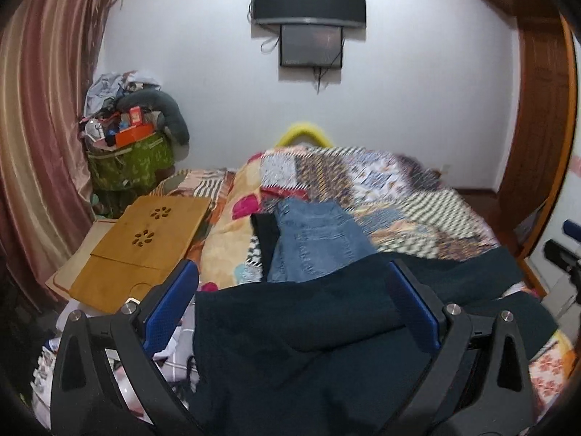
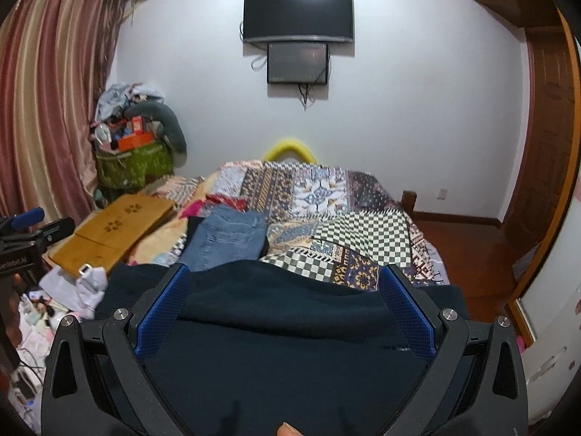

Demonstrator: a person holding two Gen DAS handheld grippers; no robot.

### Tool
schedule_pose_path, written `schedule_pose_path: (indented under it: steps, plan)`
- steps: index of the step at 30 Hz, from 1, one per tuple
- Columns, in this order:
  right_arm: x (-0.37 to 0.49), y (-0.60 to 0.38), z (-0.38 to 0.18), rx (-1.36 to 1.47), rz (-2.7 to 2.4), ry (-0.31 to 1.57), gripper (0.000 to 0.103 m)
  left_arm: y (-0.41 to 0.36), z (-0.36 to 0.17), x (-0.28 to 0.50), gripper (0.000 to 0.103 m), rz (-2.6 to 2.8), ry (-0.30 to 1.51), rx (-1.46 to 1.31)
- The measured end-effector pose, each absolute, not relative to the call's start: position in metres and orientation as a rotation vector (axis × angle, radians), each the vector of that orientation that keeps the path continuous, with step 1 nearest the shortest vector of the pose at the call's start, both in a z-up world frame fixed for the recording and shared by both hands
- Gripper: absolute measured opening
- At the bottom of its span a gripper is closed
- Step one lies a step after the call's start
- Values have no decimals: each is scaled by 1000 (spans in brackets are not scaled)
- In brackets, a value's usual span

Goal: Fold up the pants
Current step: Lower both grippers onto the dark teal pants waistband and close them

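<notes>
Your left claw (image 1: 290, 287) is spread wide, with the dark pants (image 1: 290, 345) lying between its blue pads (image 1: 170, 309) at the near edge of the bed (image 1: 417, 210). Your right claw (image 2: 285, 287) is spread wide too, the same pants (image 2: 283, 345) bunched in a fold between its pads (image 2: 163, 312); neither claw pinches the cloth. Folded jeans (image 2: 228, 236) lie further up the bed, beside a wooden tray (image 2: 109, 229).
</notes>
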State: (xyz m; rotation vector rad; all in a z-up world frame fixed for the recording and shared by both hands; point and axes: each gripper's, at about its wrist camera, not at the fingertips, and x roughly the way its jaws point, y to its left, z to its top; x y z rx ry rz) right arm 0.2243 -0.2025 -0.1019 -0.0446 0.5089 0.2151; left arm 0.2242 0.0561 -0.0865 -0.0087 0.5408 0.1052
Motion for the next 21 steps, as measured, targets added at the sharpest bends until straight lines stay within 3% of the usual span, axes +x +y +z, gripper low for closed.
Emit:
schedule_pose_path:
  steps: [15,18,21]
  plan:
    - [352,-234,-191,-168,249,797,100,163,-227,360,103,172,919,-62]
    - [373,-238,-205,-175,286,861,90,185,-257,375,84,179,1018,-98]
    - [393,-238,-215,-184,320,897,89,206,-282,389,70,175,1102,-180]
